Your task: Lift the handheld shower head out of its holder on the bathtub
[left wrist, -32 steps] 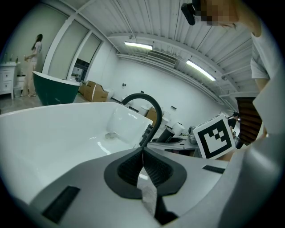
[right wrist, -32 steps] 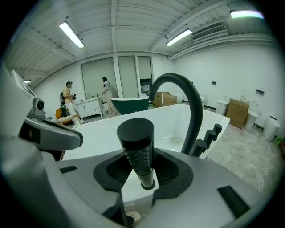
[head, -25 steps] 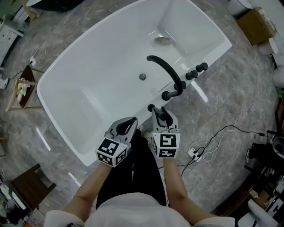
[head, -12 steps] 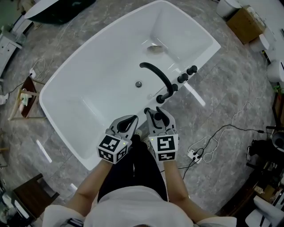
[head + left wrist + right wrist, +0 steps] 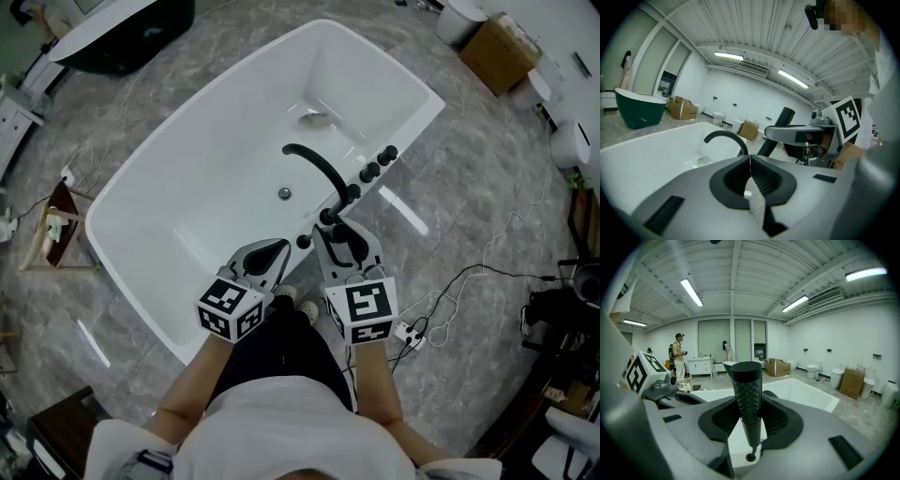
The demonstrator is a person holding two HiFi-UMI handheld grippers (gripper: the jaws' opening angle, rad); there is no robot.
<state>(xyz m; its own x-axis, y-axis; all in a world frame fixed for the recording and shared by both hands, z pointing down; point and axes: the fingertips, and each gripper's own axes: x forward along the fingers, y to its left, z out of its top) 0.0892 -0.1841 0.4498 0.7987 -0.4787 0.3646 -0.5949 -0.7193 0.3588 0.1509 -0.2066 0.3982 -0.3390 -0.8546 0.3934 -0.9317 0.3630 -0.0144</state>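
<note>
Right gripper (image 5: pixel 750 420): our jaws, half-open, clamp the black dimpled cylindrical shower head (image 5: pixel 746 385) upright, for a straight pull.
Shower head: centre frame, above the white bathtub (image 5: pixel 169 206) rim.
Left gripper (image 5: pixel 750 161): jaws together, empty, idle.

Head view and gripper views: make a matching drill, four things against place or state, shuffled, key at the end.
Things:
1. shower head
2. left gripper
3. black spout
4. cardboard box

Place or state:
A. on the floor beyond the far corner of the bathtub
B. jaws shut, nothing between them
C. arches over the tub basin
D. clamped between the jaws of the right gripper

Pairs: 1-D, 2-B, 3-C, 4-A
</note>
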